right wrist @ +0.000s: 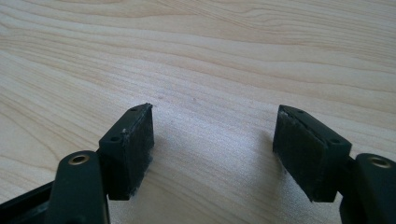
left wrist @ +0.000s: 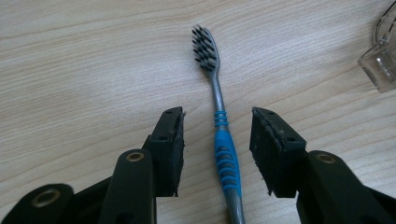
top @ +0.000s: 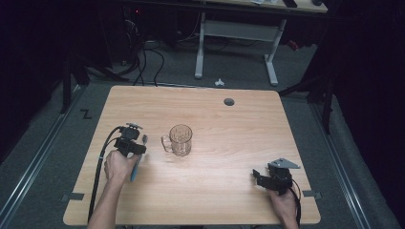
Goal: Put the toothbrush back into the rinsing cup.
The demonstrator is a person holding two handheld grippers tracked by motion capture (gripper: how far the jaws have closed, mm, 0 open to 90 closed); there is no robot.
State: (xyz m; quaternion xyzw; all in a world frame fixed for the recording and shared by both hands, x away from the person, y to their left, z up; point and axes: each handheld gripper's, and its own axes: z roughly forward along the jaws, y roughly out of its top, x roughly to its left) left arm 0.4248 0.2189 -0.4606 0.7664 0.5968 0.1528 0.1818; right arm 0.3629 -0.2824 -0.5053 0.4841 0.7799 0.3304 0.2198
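Fingers point(left wrist: 170, 149) of the left gripper point(left wrist: 217, 140) stand apart astride a toothbrush point(left wrist: 223, 149), untouched: grey neck, blue ribbed grip, dark bristles, near the table's point(top: 215, 200) left edge.

The high view looks forward and down from above the person's side, taking in the whole bench point(top: 200, 191) and the floor beyond it. The left gripper view rides low and close, facing along its black jaws at a toothbrush point(left wrist: 219, 116) lying on the wood, with what seems to be the edge of the glass mug point(top: 180, 140) at its right rim, both shared with the high view. The right gripper view sits just as near, facing bare bench grain between its jaws.
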